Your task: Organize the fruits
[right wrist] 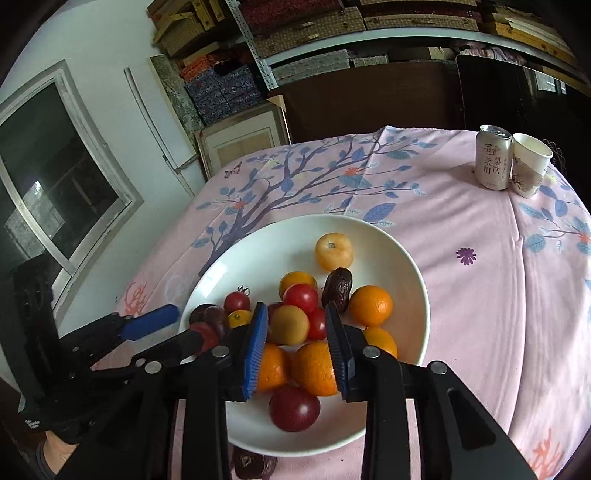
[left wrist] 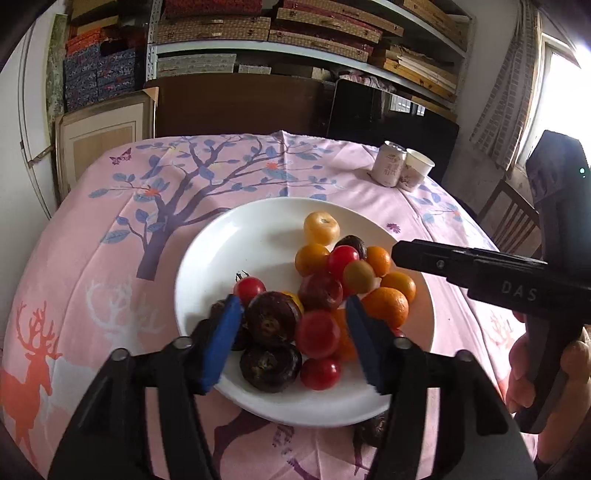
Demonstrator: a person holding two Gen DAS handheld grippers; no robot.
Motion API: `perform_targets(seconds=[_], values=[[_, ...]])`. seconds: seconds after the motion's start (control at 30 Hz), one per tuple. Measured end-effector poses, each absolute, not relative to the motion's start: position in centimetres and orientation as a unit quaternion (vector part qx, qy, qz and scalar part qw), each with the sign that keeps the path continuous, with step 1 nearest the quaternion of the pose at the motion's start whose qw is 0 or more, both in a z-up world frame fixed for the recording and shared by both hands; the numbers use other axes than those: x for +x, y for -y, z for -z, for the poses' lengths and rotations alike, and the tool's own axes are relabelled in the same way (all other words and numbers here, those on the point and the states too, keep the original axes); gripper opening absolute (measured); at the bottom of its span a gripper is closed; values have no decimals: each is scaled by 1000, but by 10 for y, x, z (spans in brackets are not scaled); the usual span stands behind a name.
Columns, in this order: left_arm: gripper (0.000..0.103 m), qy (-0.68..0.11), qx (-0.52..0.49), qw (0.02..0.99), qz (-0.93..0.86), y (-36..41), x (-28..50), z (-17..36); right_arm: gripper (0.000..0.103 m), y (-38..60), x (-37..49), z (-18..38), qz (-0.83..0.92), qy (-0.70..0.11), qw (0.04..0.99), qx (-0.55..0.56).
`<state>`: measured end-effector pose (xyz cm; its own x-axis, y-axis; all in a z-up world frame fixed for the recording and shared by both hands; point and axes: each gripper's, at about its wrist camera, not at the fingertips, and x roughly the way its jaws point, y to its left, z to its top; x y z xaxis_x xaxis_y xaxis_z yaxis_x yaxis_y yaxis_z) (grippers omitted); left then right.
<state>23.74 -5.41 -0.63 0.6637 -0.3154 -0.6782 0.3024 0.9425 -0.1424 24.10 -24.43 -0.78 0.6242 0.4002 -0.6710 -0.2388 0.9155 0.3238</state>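
Above the white plate (left wrist: 207,258), piled fruits (left wrist: 317,295) lie beneath both parted, empty jaws

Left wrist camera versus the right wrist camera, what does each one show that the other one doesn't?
Only the left wrist view shows the bright curtained window and the wooden chair beside the table. Only the right wrist view shows the dark framed window on the white wall. Both show the white plate piled with small fruit, the drink can next to the paper cup, the pink tablecloth, and the shelves of boxes. Each view also catches the other gripper.
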Motion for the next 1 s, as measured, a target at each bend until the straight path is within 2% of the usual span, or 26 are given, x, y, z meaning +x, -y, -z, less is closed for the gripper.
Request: perform_targets(seconds=[0.17, 0.23, 0.27, 0.37, 0.47, 0.6, 0.67, 0.7, 0.83, 1.0], values=[[79, -341, -8, 925, 168, 37, 198, -4, 49, 243, 201, 7, -163, -384, 907, 60], [79, -339, -14, 927, 162, 25, 179, -1, 61, 236, 173, 12, -163, -379, 911, 20], [80, -340, -17, 926, 162, 21, 171, 2, 63, 232, 159, 18, -167, -383, 909, 1], [87, -352, -6, 925, 146, 11, 153, 19, 63, 209, 130, 42, -193, -408, 891, -49], [87, -368, 8, 920, 132, 6, 146, 37, 63, 185, 121, 59, -198, -413, 883, -99], [87, -394, -9, 910, 127, -3, 144, 54, 63, 174, 143, 76, -184, -440, 875, -81], [87, -401, -20, 907, 123, -9, 145, 60, 55, 175, 152, 86, -181, -464, 865, -57], [87, -403, -27, 907, 124, -12, 145, 61, 42, 175, 150, 84, -178, -456, 870, -55], [87, -405, -64, 903, 130, -23, 149, 64, 42, 178, 136, 71, -199, -446, 872, -33], [87, -404, -70, 902, 138, -22, 149, 65, 42, 202, 137, 20, -202, -400, 894, 17]])
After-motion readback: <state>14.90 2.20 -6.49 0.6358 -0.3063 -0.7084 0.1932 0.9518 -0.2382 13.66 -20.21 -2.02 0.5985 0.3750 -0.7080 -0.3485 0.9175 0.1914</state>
